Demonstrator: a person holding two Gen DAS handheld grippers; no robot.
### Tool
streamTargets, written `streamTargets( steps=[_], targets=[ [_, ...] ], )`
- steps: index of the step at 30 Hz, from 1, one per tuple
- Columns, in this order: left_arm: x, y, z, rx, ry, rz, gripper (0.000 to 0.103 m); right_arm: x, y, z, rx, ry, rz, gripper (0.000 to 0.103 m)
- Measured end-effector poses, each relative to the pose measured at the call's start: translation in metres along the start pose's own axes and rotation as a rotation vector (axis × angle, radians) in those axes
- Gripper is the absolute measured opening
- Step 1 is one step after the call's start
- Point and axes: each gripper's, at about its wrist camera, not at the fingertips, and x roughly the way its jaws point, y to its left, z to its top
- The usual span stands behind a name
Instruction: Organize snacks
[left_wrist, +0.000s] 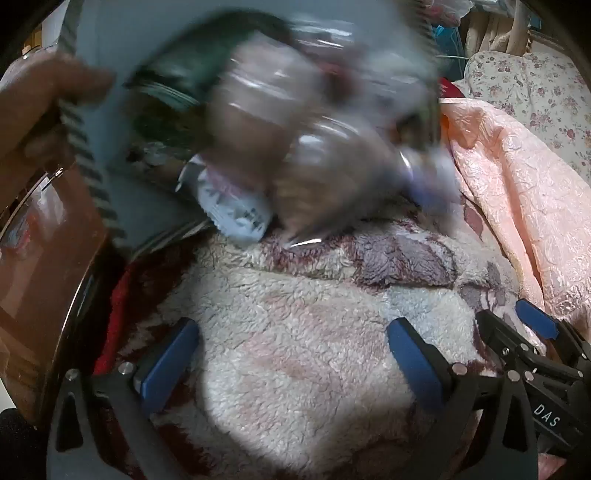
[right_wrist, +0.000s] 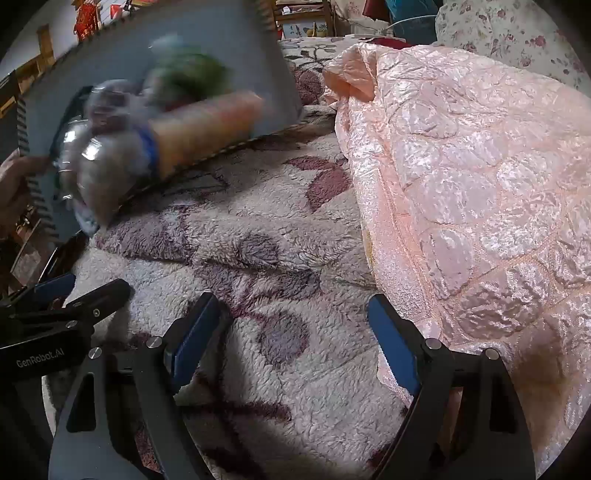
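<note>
Both tools sit low over a fleecy flowered blanket (right_wrist: 258, 258). The left gripper (left_wrist: 291, 354) has its jaws spread wide, holding nothing. The right gripper (right_wrist: 295, 332) is likewise wide and unloaded. A grey bin (right_wrist: 207, 48) is tipped on its side, with a bare hand (left_wrist: 40, 107) on its rim. Blurred snack packets (left_wrist: 295, 140) lie at its mouth, touching the blanket. A pink quilt (right_wrist: 480, 166) lies to the right.

Beyond the blue-padded right gripper (right_wrist: 293, 332): cream fleece blanket (right_wrist: 236, 236) with mauve leaf pattern; to its right, peach embossed quilt (right_wrist: 480, 184); far left, grey striped-edge bin (right_wrist: 236, 48).
</note>
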Motion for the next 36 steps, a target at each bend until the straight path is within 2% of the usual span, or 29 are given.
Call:
streamTargets(
  steps=[36],
  targets=[
    [-0.0012, 0.0040, 0.0003, 0.001, 0.000, 0.000, 0.103, -0.0002, -0.0005, 0.0002, -0.001, -0.001, 0.000, 0.084]
  ],
)
